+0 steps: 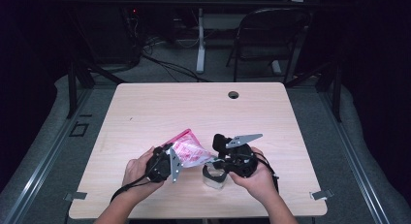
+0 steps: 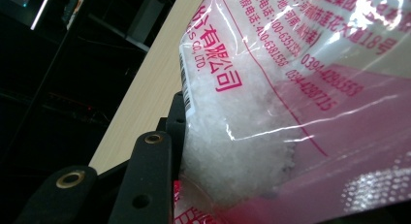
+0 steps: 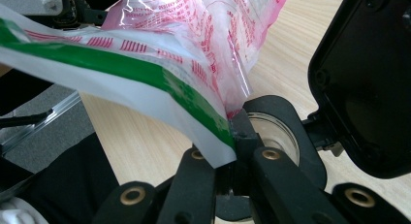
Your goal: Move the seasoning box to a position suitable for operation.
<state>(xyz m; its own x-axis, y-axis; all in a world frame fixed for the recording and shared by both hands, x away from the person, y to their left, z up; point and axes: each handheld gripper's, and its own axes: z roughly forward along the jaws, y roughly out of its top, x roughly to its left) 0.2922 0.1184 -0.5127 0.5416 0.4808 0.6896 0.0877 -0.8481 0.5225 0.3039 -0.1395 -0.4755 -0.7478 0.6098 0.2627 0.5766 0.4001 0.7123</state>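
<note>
Two grippers meet over the near middle of the table (image 1: 145, 107), and you hold one in each hand. Your left gripper (image 1: 165, 165) carries the bag (image 1: 190, 151), a clear packet printed in pink and filled with white grains. In the left gripper view the bag (image 2: 271, 117) bulges against the inside of one black jaw, and the grains pile up in its lower part; the pads look pressed onto the packet, though the far jaw is hidden behind the plastic. Your left hand (image 1: 137, 171) sits at the near left, with the cable trailing toward the table edge.

Your right gripper (image 1: 224, 158) has its jaws drawn together on a corner of the bag. In the right gripper view that corner (image 3: 213, 136), white with a green stripe, is pinched tight between the two fingertips, and the rest of the packet stretches up and away to the upper left. Your right hand (image 1: 259, 178) wraps the gripper body from below.

Just under the pinched corner stands the jar (image 1: 214, 178), a small clear container with a black collar. In the right gripper view its round mouth (image 3: 274, 132) lies right behind the jaws, and its black flip lid (image 3: 368, 78) stands open to the right. The bag hangs tilted between the two grippers, lifted off the table, its low end toward the jar.
</note>
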